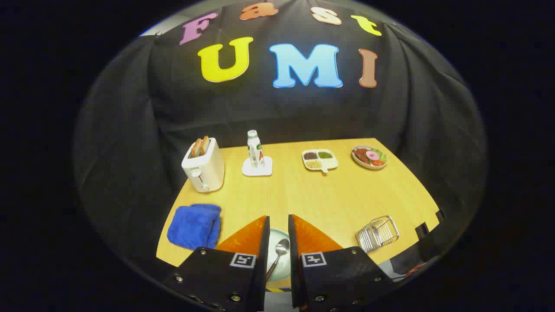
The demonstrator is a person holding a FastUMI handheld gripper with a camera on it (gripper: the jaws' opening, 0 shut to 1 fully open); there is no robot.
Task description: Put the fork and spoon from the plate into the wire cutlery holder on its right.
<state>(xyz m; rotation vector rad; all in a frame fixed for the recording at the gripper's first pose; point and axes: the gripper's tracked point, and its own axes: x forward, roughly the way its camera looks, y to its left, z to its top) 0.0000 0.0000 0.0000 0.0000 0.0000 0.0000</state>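
A silver spoon lies on a pale plate that shows in the gap between my two fingers, well below them. My gripper hangs above the plate, open by a narrow gap, holding nothing. The fork is hidden from me. The wire cutlery holder lies on the wooden table to the right of the plate, beyond my right finger.
A folded blue cloth lies left of the plate. Along the far edge stand a white toaster with bread, a bottle on a white coaster, a divided tray and a plate of food.
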